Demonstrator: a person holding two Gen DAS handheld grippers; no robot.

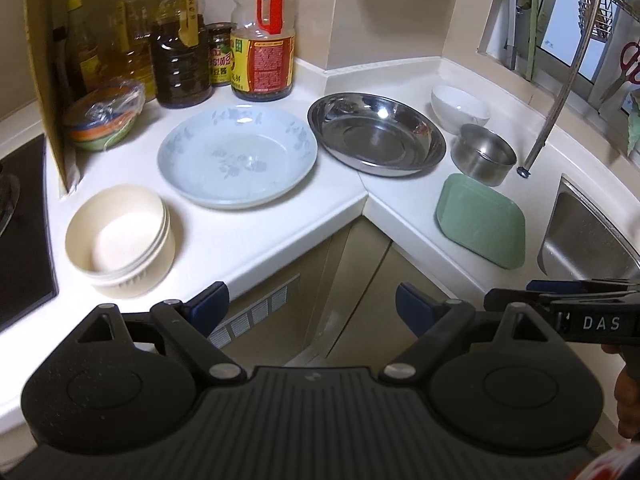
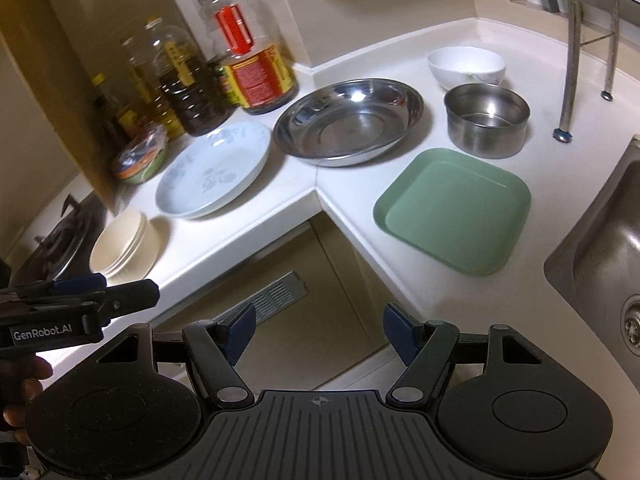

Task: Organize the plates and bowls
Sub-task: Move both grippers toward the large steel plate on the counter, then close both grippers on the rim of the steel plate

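On the white corner counter (image 1: 256, 236) (image 2: 248, 236) lie a pale blue flowered plate (image 1: 238, 156) (image 2: 214, 170), a steel plate (image 1: 376, 134) (image 2: 348, 116), a green square plate (image 1: 482, 220) (image 2: 454, 210), a steel bowl (image 1: 484, 154) (image 2: 486, 120), a white bowl (image 1: 460, 108) (image 2: 466, 66) and stacked cream bowls (image 1: 122, 240) (image 2: 124, 246). My left gripper (image 1: 312, 306) is open and empty, held in front of the counter corner. My right gripper (image 2: 316, 330) is open and empty too, below the green plate.
Oil and sauce bottles (image 1: 262, 36) (image 2: 248, 64) stand at the back left beside a wrapped stack of coloured bowls (image 1: 106, 116) (image 2: 140, 160). A stove (image 1: 20, 228) is at the left. A steel sink (image 1: 592, 232) (image 2: 600, 256) and faucet pipe (image 2: 572, 48) are at the right.
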